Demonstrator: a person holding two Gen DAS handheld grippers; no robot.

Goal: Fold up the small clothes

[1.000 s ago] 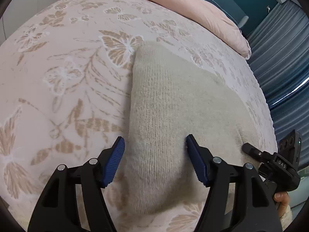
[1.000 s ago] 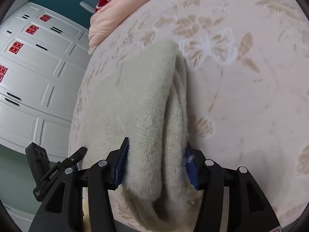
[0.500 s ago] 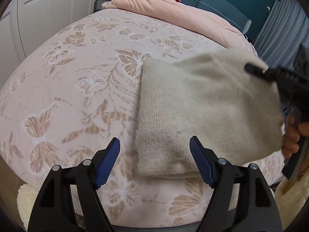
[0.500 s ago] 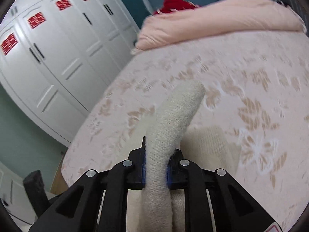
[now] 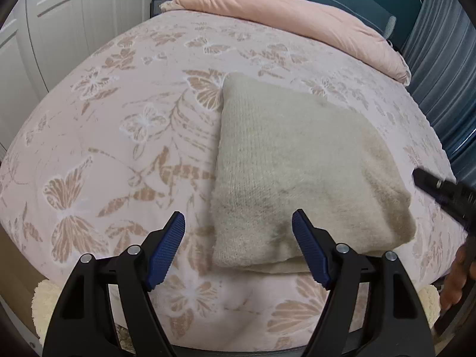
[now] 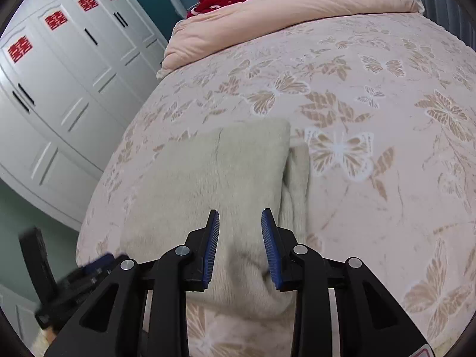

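Observation:
A cream knit garment (image 5: 297, 172) lies folded in layers on the butterfly-print bedspread (image 5: 119, 148), near the bed's front edge. My left gripper (image 5: 238, 223) hovers open over the garment's near left corner, gripping nothing. At the right edge of the left wrist view, the right gripper (image 5: 446, 190) shows blurred, with a hand (image 5: 458, 273) below it. In the right wrist view the garment (image 6: 214, 178) lies flat, its lower layer showing along the right side. My right gripper (image 6: 240, 217) is above its near end, jaws opening, pads off the knit. The left gripper (image 6: 74, 273) is a dark blur at lower left.
A rolled pink quilt (image 5: 297, 15) lies across the head of the bed with a red cloth (image 6: 217, 0) behind it. White wardrobe doors (image 6: 59, 89) stand on one side, blue curtains (image 5: 440, 59) on the other. A fluffy cream rug (image 5: 44, 300) shows below the bed's edge.
The right gripper closed on the garment's folded edge, lifted it over, laid it down and let go. The left gripper pulled back and up from the knit, jaws a little wider.

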